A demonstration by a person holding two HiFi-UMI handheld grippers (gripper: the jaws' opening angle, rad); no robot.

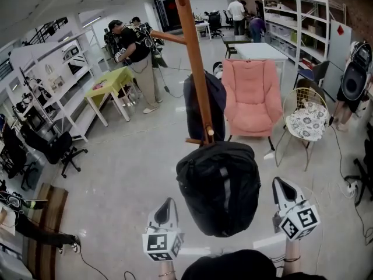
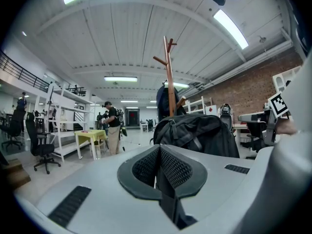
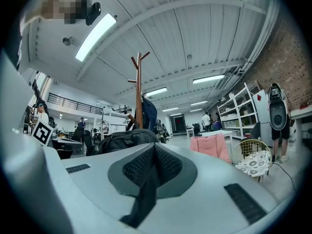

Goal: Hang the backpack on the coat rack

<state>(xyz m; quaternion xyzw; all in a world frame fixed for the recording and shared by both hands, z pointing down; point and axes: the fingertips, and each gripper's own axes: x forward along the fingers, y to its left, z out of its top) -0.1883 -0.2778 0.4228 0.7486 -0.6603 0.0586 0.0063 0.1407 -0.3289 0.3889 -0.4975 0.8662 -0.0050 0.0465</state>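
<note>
Closed jaws beside backpack (image 1: 218, 188), seemingly apart

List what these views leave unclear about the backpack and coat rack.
- Handle loop of the backpack: in the head view the bag's own top covers it, so its seat on the lower peg is unclear.
- Base of the coat rack: hidden behind the backpack in the head view, behind the left claw and right claw in their views.
- Rack top: cut off by the head view's upper edge.

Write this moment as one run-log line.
backpack: hanging on coat rack | left gripper: shut | right gripper: shut | both apart from backpack
</note>
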